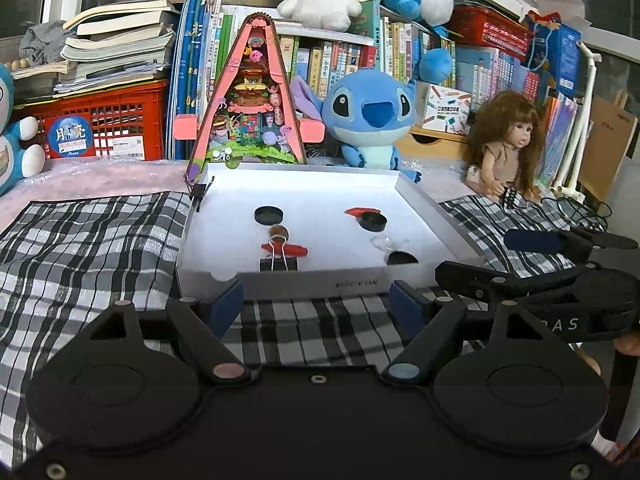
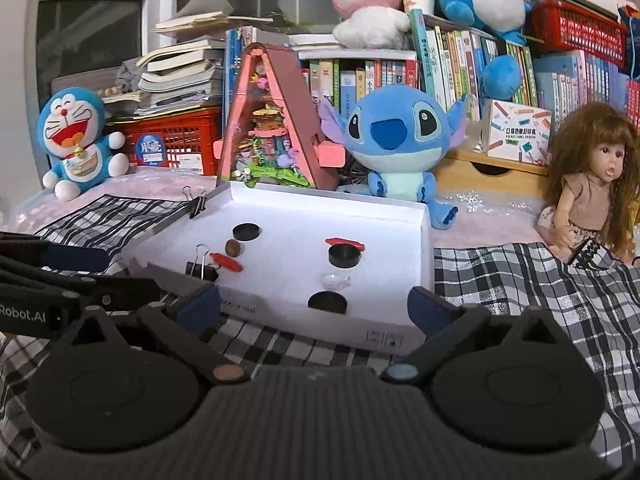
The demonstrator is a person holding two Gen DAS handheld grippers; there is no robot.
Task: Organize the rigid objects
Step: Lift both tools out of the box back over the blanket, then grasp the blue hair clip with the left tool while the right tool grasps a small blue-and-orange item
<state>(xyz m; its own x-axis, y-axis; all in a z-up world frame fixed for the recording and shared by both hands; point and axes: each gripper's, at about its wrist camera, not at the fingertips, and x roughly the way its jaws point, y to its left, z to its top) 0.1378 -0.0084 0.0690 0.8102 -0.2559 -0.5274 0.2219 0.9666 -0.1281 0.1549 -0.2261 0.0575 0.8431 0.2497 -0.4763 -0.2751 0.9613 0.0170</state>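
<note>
Small rigid pieces lie loose in the shallow white box lid (image 1: pixel 420 200): three black discs, the far-left black disc (image 1: pixel 267 215) among them, two red clips, the near red clip (image 1: pixel 285 249) beside a brown nut (image 1: pixel 279 232), a black binder clip (image 1: pixel 279 264) against the near wall, and a clear plastic piece (image 1: pixel 386 243).

We judge all of them light and hard. The discs look slick and low, best pinched across the rim. The binder clip offers its wire loops.

Our left gripper (image 1: pixel 316 306) hovers before the lid's near wall, jaws well apart, nothing between them. Our right gripper (image 2: pixel 316 306) stands just beside it, jaws at their widest, also empty.

The lid rests on checked cloth (image 1: pixel 100 240); a Stitch plush (image 1: pixel 370 116) and a doll (image 1: pixel 506 148) sit behind.
</note>
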